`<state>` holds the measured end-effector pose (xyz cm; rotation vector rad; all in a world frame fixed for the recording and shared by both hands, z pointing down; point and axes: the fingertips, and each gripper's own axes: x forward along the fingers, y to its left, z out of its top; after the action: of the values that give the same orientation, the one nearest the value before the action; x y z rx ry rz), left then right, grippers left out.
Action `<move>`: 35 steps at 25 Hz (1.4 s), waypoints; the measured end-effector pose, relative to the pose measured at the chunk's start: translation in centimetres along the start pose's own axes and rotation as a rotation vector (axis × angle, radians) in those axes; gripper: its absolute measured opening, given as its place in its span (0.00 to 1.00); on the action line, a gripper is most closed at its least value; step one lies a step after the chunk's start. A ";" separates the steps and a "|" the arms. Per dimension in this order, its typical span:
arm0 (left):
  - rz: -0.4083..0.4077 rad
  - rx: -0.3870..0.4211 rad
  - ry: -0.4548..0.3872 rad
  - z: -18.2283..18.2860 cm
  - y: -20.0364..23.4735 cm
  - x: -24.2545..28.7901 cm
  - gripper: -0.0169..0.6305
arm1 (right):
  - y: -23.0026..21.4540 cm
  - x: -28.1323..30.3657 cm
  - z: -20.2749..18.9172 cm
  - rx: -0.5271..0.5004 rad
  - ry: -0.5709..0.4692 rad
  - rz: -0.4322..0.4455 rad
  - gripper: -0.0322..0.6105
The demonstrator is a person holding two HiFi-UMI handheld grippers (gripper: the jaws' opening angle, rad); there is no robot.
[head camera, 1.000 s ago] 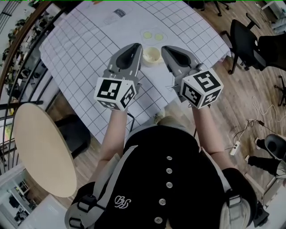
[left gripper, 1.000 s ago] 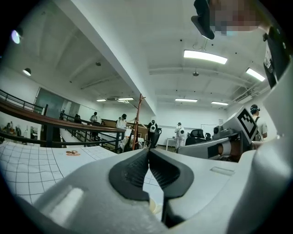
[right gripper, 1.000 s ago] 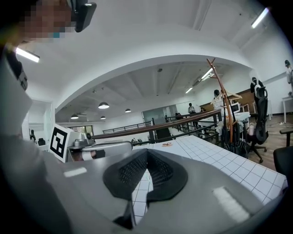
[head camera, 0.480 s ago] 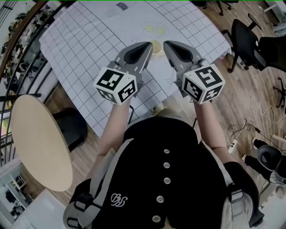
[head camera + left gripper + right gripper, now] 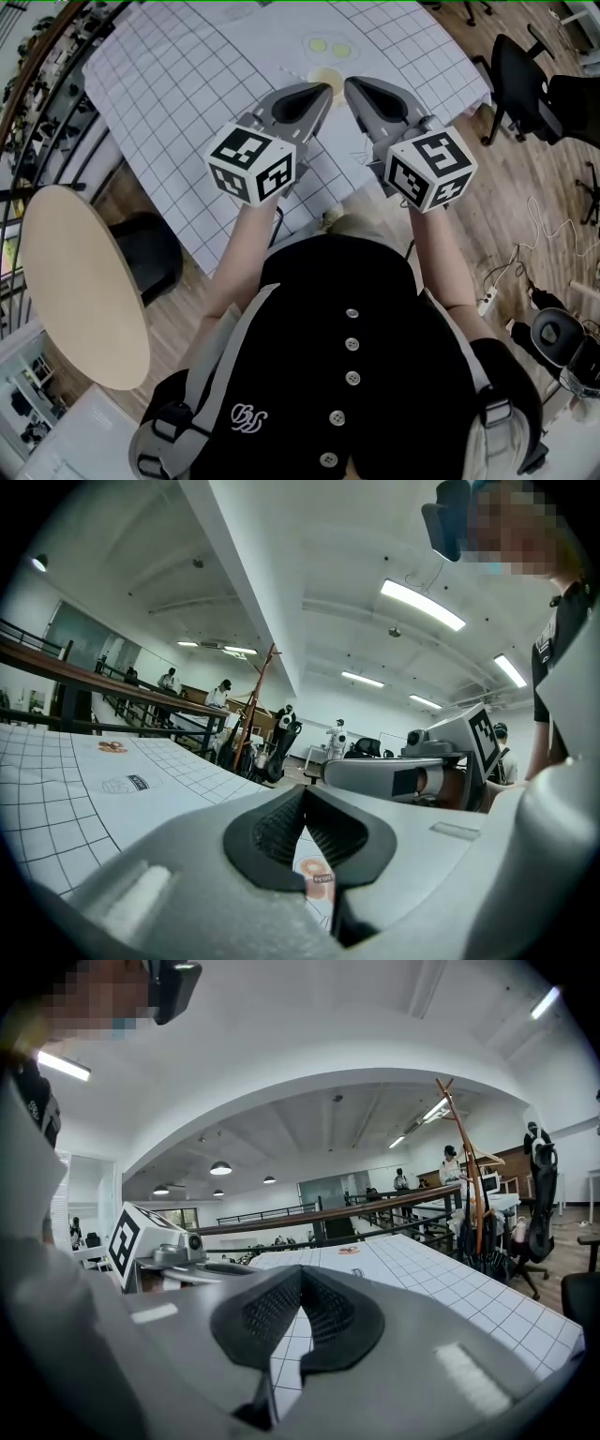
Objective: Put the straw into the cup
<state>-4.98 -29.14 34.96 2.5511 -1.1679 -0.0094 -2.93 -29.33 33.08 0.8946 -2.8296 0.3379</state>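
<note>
Over the last second the left tongs [image 5: 322,91] had slid up-frame over the counter [image 5: 187,84] and pinched fully together on nothing, their tips now beside the pale cup [image 5: 326,77] at upper centre. The right tongs [image 5: 351,86], also pressed together and empty, flanked it. Both pointed nearly level. No straw showed, so picking it up probably remained undone.

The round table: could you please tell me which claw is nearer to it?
Left. The left claw hangs over the grid mat on the side of the round table; the right claw is beside it, farther away, toward the black chair.
</note>
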 end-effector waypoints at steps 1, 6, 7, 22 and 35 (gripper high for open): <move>-0.002 -0.001 0.002 -0.1 -0.1 0.1 0.03 | 0.0 0.0 -0.1 -0.003 0.003 0.000 0.05; -0.006 -0.007 0.003 -0.3 -0.4 0.3 0.03 | -0.3 -0.2 -0.1 -0.021 0.016 0.003 0.05; -0.007 -0.009 0.002 -0.4 -0.4 0.4 0.03 | -0.3 -0.3 -0.1 -0.022 0.017 0.002 0.05; -0.004 -0.034 0.012 -1.1 0.1 0.9 0.03 | -0.9 -0.5 -1.4 -0.009 0.057 0.005 0.05; -0.022 -0.040 0.037 -1.4 0.2 0.8 0.03 | -1.0 0.3 -2.5 -0.007 0.099 0.039 0.05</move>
<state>-4.40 -29.40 36.47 2.5185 -1.1145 0.0088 -2.41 -29.67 35.69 0.7996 -2.7587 0.3669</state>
